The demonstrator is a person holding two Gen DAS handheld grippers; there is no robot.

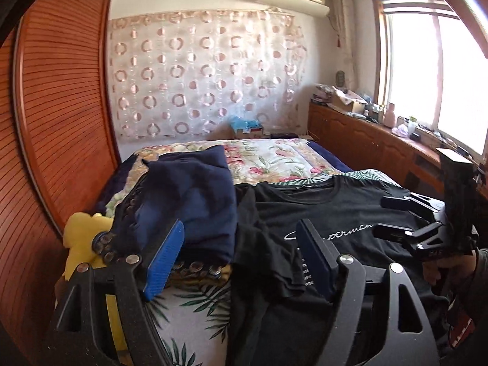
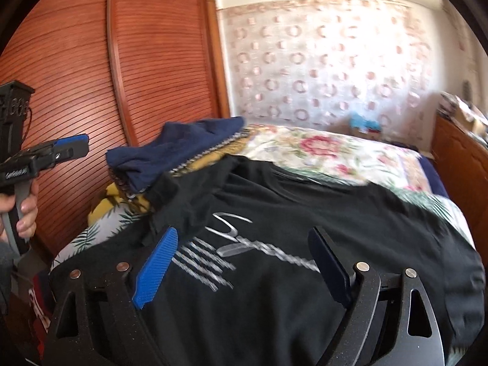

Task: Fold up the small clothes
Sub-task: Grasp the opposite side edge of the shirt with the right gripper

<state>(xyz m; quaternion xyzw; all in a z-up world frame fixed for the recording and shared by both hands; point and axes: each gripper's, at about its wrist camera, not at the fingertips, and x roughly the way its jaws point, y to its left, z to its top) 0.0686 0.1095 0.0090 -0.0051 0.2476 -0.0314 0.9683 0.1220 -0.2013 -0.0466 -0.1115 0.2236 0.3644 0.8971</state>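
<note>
A black T-shirt (image 1: 323, 210) with white script print lies spread on the bed; it also fills the right wrist view (image 2: 320, 213). A folded navy garment (image 1: 195, 201) sits on a pile to its left, also in the right wrist view (image 2: 177, 149). My left gripper (image 1: 241, 244) is open and empty, above the shirt's left sleeve and the navy garment. My right gripper (image 2: 244, 253) is open and empty, just above the shirt's print. The right gripper also shows in the left wrist view (image 1: 393, 216), open over the shirt's right side. The left gripper also shows at the left edge of the right wrist view (image 2: 74, 148).
The bed has a leaf-print cover (image 1: 189, 314) and a floral quilt (image 1: 268, 158). A yellow item (image 1: 82, 238) lies at the left bed edge. A wooden slatted wardrobe (image 1: 61, 97) stands left. A wooden cabinet (image 1: 366, 140) with clutter runs under the window on the right.
</note>
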